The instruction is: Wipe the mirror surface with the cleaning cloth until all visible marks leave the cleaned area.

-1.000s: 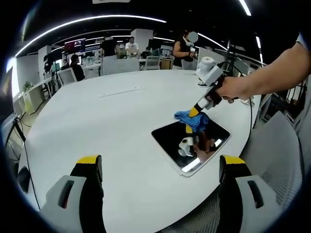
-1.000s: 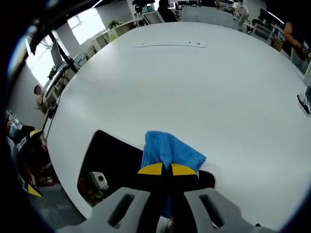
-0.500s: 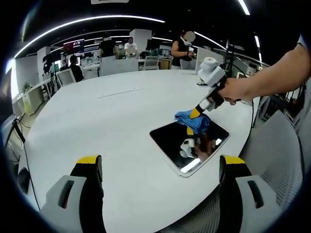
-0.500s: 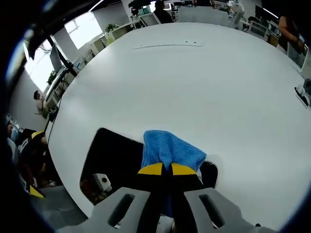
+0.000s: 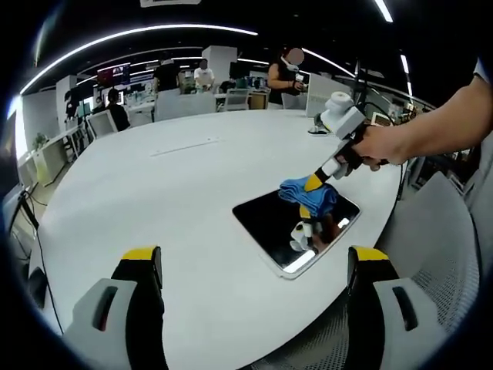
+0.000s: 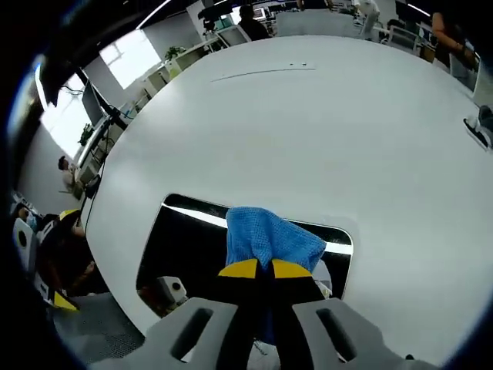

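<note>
R gripper [image 5: 312,183] pinches blue cloth [image 5: 308,194] onto mirror [image 5: 296,224] on white table [image 5: 154,208]; L gripper [image 5: 254,266] jaws apart, holding nothing.

in the right gripper view the blue cloth [image 6: 271,240] covers part of the mirror [image 6: 192,247], and the right hand-held gripper [image 6: 257,269] hides the cloth's lower part and the mirror's near edge. any marks on the glass are too small to tell. in the left gripper view the cloth [image 5: 308,194] hides the mirror's [image 5: 277,227] far corner, and the person's arm [image 5: 443,123] is cut off at the picture's right edge. the people beyond the table [image 5: 154,200] are too small to make out.
</note>
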The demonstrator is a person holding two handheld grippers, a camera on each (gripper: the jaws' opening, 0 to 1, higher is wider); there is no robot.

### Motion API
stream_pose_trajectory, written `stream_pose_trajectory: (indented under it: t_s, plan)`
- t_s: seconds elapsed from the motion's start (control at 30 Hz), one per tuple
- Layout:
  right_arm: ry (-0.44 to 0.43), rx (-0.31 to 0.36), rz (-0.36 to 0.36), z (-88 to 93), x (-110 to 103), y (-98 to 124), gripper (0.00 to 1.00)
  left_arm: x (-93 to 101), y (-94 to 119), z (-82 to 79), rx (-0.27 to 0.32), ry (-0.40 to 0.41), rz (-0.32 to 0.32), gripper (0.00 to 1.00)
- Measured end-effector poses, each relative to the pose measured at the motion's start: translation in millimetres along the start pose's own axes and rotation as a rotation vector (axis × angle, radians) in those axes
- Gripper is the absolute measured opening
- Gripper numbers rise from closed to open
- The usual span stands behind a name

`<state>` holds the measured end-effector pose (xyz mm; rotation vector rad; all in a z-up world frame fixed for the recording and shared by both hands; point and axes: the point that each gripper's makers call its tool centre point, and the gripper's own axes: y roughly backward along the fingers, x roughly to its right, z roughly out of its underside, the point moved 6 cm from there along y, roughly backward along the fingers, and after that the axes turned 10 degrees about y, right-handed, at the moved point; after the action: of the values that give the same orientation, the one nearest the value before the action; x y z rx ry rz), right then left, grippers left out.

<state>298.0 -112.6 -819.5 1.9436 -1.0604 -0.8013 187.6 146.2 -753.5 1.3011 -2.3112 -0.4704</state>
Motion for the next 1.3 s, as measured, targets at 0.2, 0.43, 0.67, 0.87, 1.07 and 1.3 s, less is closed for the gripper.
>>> stream_pose_trajectory:
  t_s: [0.2,0.43,0.67,0.87,1.07,1.3]
  plan:
    - [-0.007,0.003,-0.005,6.3,-4,3,0.00,1.0,1,-2.6,0.009,-0.010,-0.006,0.99]
    - [-0.012,0.005,-0.007,15.2,-7,8,0.00,3.0,2,-3.3,0.006,-0.015,-0.005,0.99]
    - [-0.008,0.010,-0.010,25.2,-13,12,0.00,3.1,4,-1.6,0.003,-0.016,-0.009,0.99]
    - [-0.041,0.022,-0.022,35.0,-16,17,0.00,3.0,6,-1.1,0.011,-0.051,-0.022,0.99]
    - [-0.054,0.025,-0.027,42.8,-21,20,0.00,1.1,8,-3.8,0.020,-0.019,-0.026,0.99]
    - [-0.049,0.020,-0.028,50.9,-25,24,0.00,0.7,9,-2.2,0.012,-0.005,-0.018,0.99]
